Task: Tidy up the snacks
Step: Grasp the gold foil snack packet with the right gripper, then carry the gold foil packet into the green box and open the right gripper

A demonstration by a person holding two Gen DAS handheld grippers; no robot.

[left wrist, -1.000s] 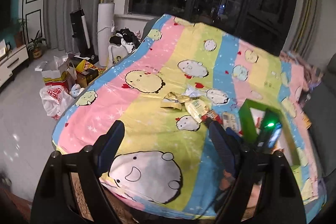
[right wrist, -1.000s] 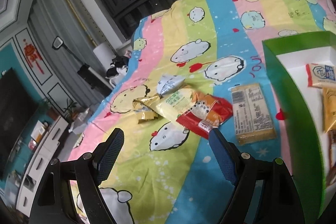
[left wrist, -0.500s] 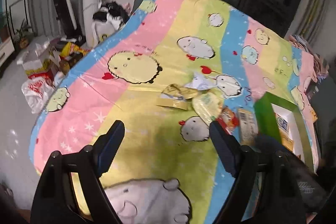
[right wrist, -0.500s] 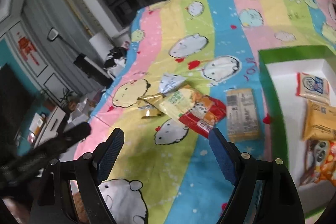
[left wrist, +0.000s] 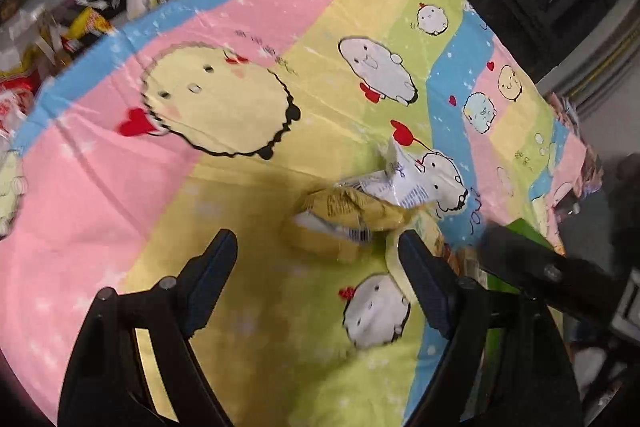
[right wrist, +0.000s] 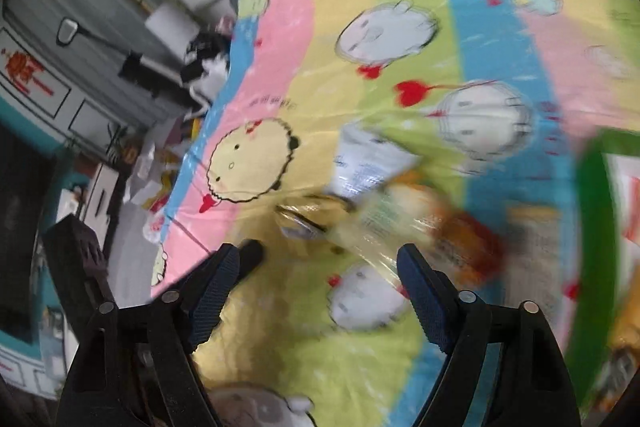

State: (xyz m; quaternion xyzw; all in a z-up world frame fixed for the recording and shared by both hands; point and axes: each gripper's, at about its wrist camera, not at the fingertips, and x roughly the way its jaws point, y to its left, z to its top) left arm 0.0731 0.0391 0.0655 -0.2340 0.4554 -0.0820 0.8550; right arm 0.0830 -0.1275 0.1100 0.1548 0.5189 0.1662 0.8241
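A heap of snack packets lies on the cartoon bedsheet (left wrist: 224,187). In the left wrist view a crumpled gold packet (left wrist: 348,215) sits just ahead of my left gripper (left wrist: 318,267), which is open and empty. A white packet (left wrist: 404,183) lies behind the gold one, and a pale green packet (left wrist: 400,247) is by the right finger. The right wrist view is blurred. My right gripper (right wrist: 318,279) hangs above the gold packet (right wrist: 312,215) and pale green packet (right wrist: 384,227), jaws closing with nothing between them. A red packet (right wrist: 472,251) and a tan packet (right wrist: 532,239) lie further right.
A green-walled box (right wrist: 596,227) holding several packets stands to the right of the heap. The bed's left edge drops to a floor with bags and boxes (left wrist: 60,39). A dark bar of the other tool (left wrist: 532,263) crosses the left wrist view's right side.
Both grippers have come down and closer to the snack heap. The right one swung left, so the green box slid to the view's right edge. The right jaws stand slightly narrower.
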